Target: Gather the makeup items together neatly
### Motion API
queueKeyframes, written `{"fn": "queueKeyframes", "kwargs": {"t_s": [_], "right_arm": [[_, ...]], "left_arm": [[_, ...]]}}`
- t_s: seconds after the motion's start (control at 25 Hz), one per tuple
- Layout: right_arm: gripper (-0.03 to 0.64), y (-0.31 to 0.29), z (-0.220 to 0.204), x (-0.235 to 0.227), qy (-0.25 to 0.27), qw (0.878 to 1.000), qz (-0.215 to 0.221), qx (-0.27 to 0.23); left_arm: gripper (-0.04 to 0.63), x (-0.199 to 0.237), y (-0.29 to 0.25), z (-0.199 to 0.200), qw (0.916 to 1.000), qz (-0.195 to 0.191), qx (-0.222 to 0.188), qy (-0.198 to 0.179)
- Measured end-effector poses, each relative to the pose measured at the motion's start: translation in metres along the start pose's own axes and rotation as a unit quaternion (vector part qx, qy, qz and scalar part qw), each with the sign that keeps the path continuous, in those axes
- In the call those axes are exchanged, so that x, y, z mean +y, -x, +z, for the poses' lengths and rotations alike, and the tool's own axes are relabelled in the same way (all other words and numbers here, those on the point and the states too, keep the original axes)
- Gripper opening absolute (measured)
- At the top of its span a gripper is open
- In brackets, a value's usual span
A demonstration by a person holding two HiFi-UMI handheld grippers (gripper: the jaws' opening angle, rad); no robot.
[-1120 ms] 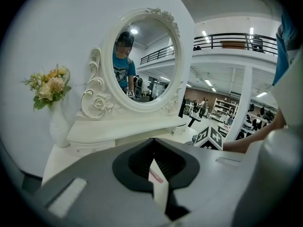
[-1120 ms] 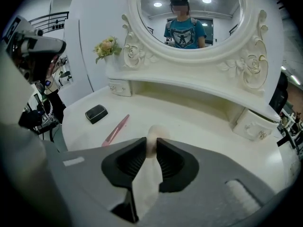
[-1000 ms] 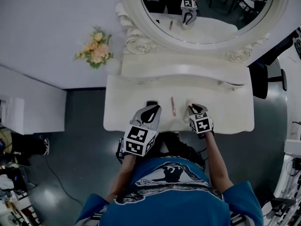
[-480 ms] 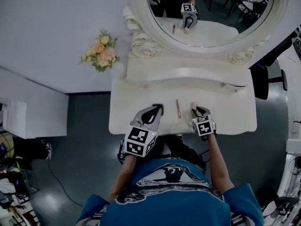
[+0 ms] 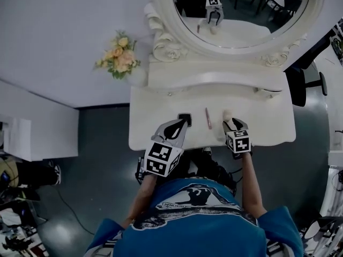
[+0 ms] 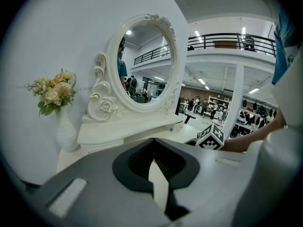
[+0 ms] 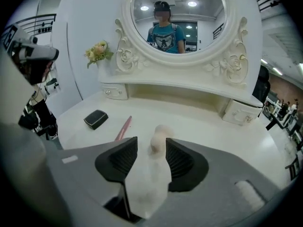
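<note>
On the white dressing table [image 5: 268, 127] lie a black compact [image 5: 185, 118], a pink pencil [image 5: 208, 118] and a cream makeup sponge [image 5: 227, 114]. My right gripper [image 5: 232, 122] stands just behind the sponge. In the right gripper view the sponge [image 7: 160, 135] stands upright between the jaws of the right gripper [image 7: 151, 141], nearer the right one. The jaws have just been opening and stand apart from it, so it is not gripped. The pencil [image 7: 123, 128] and compact [image 7: 96, 118] lie to its left. My left gripper [image 5: 179, 123] is shut and empty, just short of the compact; the left gripper view shows its tips [image 6: 154, 141] touching.
A big oval mirror [image 5: 241, 9] in an ornate white frame stands on a raised shelf [image 5: 214, 79] at the table's back. A vase of flowers [image 5: 120, 60] stands at the back left. Small drawers [image 7: 241, 112] sit under the shelf. Dark floor lies around the table.
The right gripper's jaws have opened around the sponge, which now stands free in front of them. The compact shows more fully ahead of the left gripper. The head view has shifted a little.
</note>
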State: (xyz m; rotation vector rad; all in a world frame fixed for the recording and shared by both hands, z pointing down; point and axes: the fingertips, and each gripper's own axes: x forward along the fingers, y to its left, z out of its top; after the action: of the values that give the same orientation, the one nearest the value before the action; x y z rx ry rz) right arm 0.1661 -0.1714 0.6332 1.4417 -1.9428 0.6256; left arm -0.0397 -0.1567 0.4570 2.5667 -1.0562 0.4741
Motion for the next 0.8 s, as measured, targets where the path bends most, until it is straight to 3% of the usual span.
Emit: {"fn": "queueKeyframes", "kwargs": {"t_s": [0.52,0.8], "right_arm": [[0.192,0.060,0.030,0.075,-0.021,0.994,0.020,-0.108],[0.163,0.084,0.038,0.095,0.004,0.992,0.015,-0.123]], "left_arm": [[0.018,0.000,0.026,-0.037,0.9992,-0.032,0.025,0.002],[0.018,-0.006,0.027,-0.051,0.9990,-0.036,0.023,0.016]]}}
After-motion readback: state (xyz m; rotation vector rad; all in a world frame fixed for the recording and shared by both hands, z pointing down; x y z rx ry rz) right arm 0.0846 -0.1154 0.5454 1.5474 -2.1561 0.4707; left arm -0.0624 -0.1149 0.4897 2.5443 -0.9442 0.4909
